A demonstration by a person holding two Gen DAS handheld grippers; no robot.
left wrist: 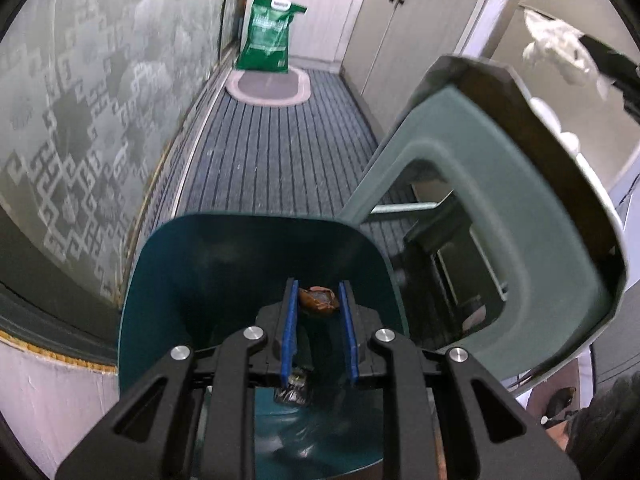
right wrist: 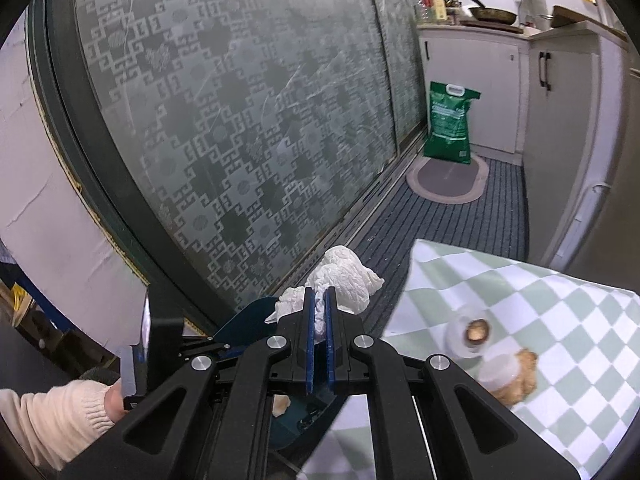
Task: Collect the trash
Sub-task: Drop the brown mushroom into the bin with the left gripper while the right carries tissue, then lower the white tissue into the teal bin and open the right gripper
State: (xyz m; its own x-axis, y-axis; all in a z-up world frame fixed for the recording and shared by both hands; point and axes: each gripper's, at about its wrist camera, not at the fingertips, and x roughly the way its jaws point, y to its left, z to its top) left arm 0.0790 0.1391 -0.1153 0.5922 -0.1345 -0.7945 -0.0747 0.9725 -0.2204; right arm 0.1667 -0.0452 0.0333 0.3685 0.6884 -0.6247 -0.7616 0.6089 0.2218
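Observation:
In the left wrist view my left gripper (left wrist: 319,288) is shut on a brown shell (left wrist: 319,300), held between its blue pads over the teal bin (left wrist: 192,272). The bin's grey-green lid (left wrist: 520,208) stands swung up on the right. A foil wrapper (left wrist: 291,390) lies inside the bin. My right gripper (right wrist: 319,300) is shut on a crumpled white tissue (right wrist: 344,276), beside the checked table and above the bin's edge (right wrist: 244,320). The same tissue (left wrist: 556,48) shows at the top right of the left wrist view.
A table with a green-and-white checked cloth (right wrist: 560,304) carries small white cups (right wrist: 468,336) and brown scraps (right wrist: 524,376). A patterned glass door (right wrist: 240,120) lines the left. A green bag (left wrist: 268,36) stands on an oval mat by white cabinets (left wrist: 420,40). A sleeved hand (right wrist: 60,416) is at the lower left.

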